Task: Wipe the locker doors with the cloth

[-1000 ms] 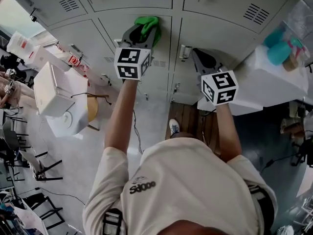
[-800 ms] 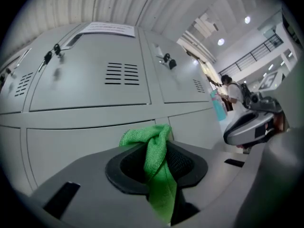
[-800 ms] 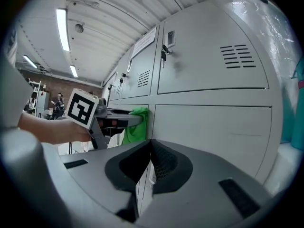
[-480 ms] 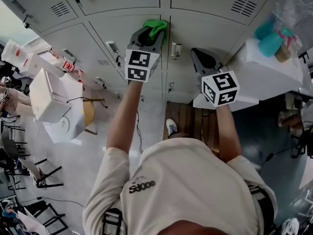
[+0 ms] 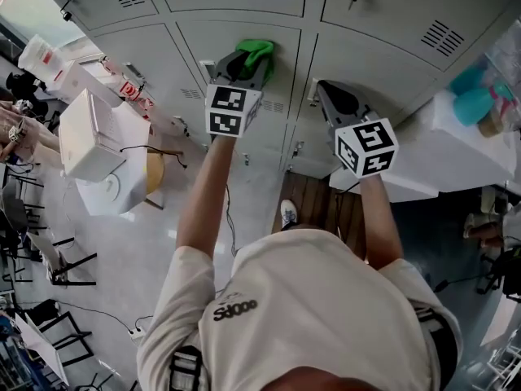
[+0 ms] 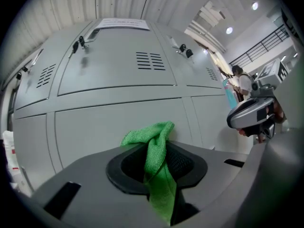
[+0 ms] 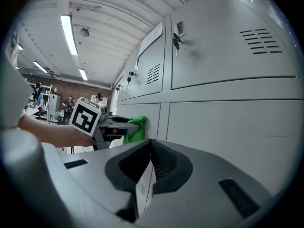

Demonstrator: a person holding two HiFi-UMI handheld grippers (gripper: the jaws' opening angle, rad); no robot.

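**Left gripper** (image 5: 244, 62) is clenching the green cloth (image 5: 257, 50) and pressing it on a middle-row locker door (image 5: 191, 51), right of that door's middle. **Right gripper** (image 5: 329, 94) is hovering near the next door to the right, jaws nearly together, grasping nothing. A sheet (image 6: 122, 23) on an upper door is showing print too small to read.

My left claw (image 6: 159, 144) has a matt grey moulded plastic shell, and its inner pads (image 6: 183, 163) are black and finely ribbed, rubbery by the look. Pinched between them is a green microfibre cloth (image 6: 156, 175), soft and nappy. Just ahead of that claw, the locker doors (image 6: 114, 122) are pale grey painted sheet metal, smooth with a dull sheen. My right claw (image 7: 152, 146) has the same matt shell and is closed on a thin white strip (image 7: 141, 186); paper or sticker, I cannot tell. The marker cube (image 5: 233, 110) behind the left claw is matt black-and-white print.
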